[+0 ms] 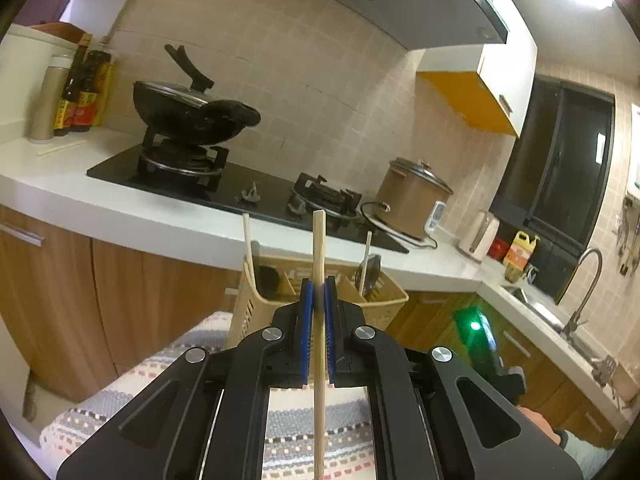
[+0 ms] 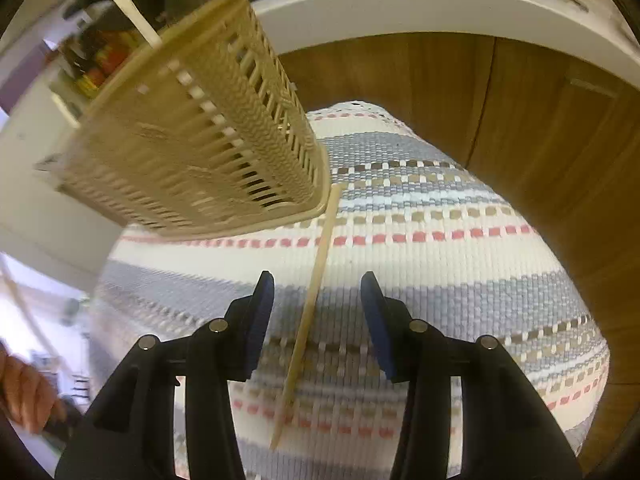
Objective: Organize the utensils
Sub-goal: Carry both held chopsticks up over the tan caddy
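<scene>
Lying btwn right fingers (image 2: 376,312): chopstick (image 2: 308,316).

Home kitchen, gas hob (image 1: 256,196) with wok (image 1: 192,112) set in white counter (image 1: 120,212), tiled wall (image 1: 304,80), range hood (image 1: 400,4), rice cooker (image 1: 412,200), sauce bottles (image 1: 82,92), sink tap (image 1: 584,284), wood cabinets (image 1: 132,300)

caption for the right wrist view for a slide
Open right tool poised over a chopstick lying on the striped mat, beside the utensil basket.

no readable text, sauce bottle (image 1: 86,96) labels too blurred to make out
</scene>
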### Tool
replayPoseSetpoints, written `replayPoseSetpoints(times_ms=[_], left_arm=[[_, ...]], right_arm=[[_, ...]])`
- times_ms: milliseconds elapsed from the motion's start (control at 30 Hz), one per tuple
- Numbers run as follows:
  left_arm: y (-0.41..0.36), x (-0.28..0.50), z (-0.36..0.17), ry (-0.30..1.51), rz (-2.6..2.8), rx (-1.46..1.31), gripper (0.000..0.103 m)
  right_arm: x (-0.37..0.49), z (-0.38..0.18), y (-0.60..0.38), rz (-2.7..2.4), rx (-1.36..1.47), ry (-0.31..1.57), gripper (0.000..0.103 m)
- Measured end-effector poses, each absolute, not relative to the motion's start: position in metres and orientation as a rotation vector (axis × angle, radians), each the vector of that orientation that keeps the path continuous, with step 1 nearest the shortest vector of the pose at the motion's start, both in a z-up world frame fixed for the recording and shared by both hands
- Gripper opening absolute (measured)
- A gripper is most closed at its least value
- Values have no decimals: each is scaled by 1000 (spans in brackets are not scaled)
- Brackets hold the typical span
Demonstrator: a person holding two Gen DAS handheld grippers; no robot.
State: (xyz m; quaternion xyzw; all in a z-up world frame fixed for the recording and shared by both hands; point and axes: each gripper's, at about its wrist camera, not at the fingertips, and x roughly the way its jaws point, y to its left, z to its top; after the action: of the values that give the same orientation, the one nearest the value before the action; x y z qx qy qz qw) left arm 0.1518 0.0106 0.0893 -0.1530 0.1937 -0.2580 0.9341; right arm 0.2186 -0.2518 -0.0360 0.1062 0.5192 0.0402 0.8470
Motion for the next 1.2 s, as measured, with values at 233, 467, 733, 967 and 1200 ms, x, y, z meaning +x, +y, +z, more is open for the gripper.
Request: replayPoseSetpoints(times_ms=[233,467,733,967,1200], left_arm=[[15,151,82,407,-534,-308,4],[16,152,87,387,-538,-331,4],[11,152,111,325,-535,-330,4],[9,153,116,318,-527,-322,4],[11,168,143,230,-517,-338,4]], right_arm=[[227,-54,-216,-16,-22,1107,7],[206,-37,-239,56,98,1047,4],[161,20,-266,139,186,842,4],[128,53,-270,216,254,757,4],[145,112,-266,231,262,580,4]])
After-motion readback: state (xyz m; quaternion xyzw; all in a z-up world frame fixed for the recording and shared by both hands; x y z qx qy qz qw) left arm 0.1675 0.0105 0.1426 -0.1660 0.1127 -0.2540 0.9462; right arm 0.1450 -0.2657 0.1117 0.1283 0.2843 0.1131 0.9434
